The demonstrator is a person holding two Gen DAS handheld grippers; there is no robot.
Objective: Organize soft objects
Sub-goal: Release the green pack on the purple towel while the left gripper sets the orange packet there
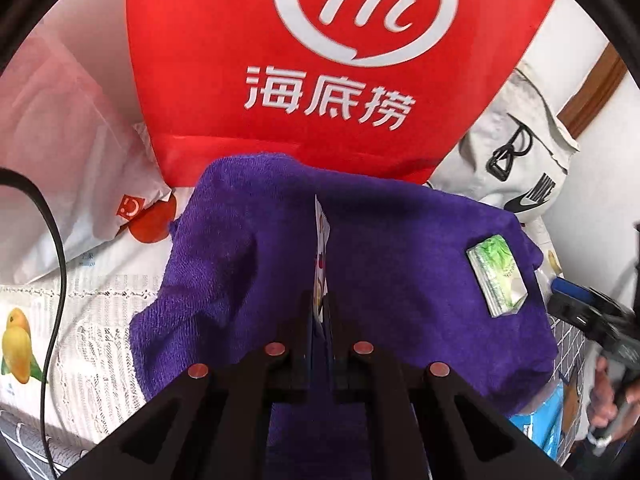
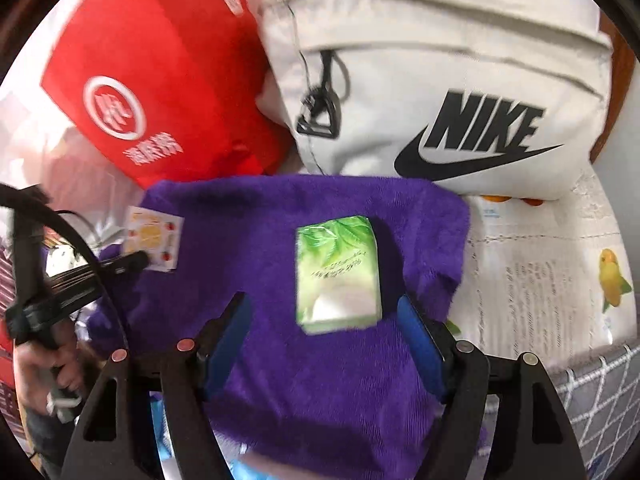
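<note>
A thin packet is pinched edge-on in the left gripper; it could be creased. The green tissue pack lies on the purple towel between the right gripper's spread fingers and might be nudged askew.

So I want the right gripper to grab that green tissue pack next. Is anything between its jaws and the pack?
Nothing visible. The right gripper is open, and the green tissue pack lies flat on the purple towel just ahead of it. The left gripper holds a small card off to the side.
</note>
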